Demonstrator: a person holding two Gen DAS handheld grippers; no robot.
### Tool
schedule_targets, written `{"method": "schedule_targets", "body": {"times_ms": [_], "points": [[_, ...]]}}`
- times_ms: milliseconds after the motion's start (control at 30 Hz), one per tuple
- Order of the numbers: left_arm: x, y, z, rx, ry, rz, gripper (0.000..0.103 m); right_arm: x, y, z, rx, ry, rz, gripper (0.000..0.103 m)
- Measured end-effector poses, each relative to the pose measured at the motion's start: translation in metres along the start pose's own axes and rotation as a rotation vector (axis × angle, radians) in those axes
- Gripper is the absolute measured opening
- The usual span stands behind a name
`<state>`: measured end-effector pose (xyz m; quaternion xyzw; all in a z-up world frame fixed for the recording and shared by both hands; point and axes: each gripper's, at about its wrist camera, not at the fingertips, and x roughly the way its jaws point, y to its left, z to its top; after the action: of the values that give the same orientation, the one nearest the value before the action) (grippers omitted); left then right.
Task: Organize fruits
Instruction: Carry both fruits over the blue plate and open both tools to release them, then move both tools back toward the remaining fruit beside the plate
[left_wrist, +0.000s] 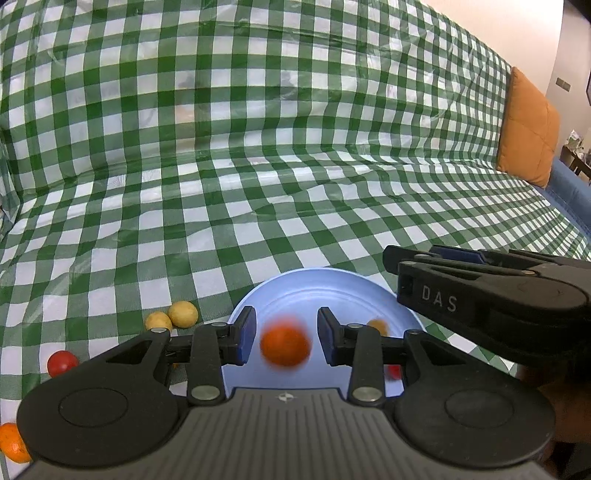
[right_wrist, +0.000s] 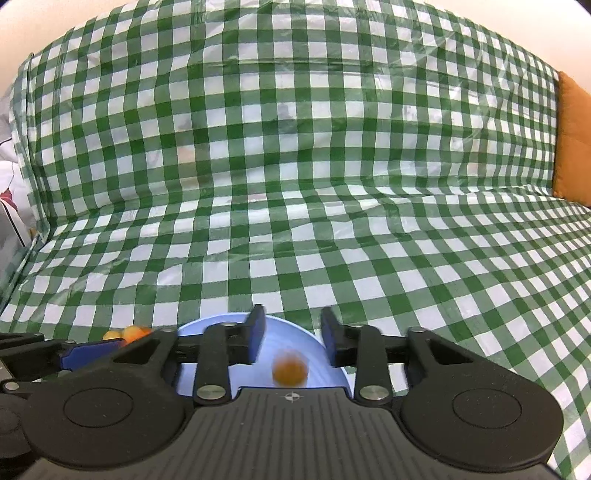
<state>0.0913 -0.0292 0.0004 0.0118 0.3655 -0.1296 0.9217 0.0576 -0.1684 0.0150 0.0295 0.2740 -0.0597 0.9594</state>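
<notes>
— Fruits first: where's the orange one (left_wrist: 284, 345)?
— Blurred, over the blue plate (left_wrist: 332, 284), between the left gripper (left_wrist: 286, 341) pads but untouched; jaws apart.
— And the right gripper (right_wrist: 293, 341)?
— Parted too (nothing pinched), a small orange fruit (right_wrist: 290, 369) below it on the plate. Two yellow fruits (left_wrist: 173, 316) and a red one (left_wrist: 62, 363) lie on the checked cloth (left_wrist: 258, 166).

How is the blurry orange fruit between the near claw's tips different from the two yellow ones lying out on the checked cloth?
The orange fruit is deep orange and bigger; the two yellow fruits are pale yellow and smaller. The orange fruit is smeared with blur over the blue plate, between the left gripper pads without touching them; the yellow fruits look sharp, resting side by side on the checked cloth left of the plate. All are round.
</notes>
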Motion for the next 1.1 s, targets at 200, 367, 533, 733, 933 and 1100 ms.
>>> {"method": "schedule_targets", "body": {"times_ms": [200,367,533,733,933,1100], "points": [[0.000,0.002,0.000,-0.008,-0.001,0.007,0.040,0.001,-0.001,0.001,0.005,0.000,-0.019,0.043],[0.000,0.002,0.000,-0.006,0.000,0.018,0.040,0.000,0.002,0.000,0.004,-0.001,-0.019,0.044],[-0.002,0.008,0.000,-0.011,-0.001,0.033,0.039,0.000,0.006,0.001,0.002,-0.001,-0.017,0.045],[-0.007,0.020,0.000,-0.023,-0.006,0.046,0.039,0.000,0.013,0.001,-0.007,0.002,-0.006,0.046],[-0.012,0.035,0.002,-0.038,-0.009,0.059,0.038,0.000,0.020,0.002,-0.013,0.001,-0.002,0.046],[-0.018,0.056,0.003,-0.068,-0.009,0.074,0.031,0.001,0.027,0.002,-0.022,-0.001,0.005,0.046]]}}
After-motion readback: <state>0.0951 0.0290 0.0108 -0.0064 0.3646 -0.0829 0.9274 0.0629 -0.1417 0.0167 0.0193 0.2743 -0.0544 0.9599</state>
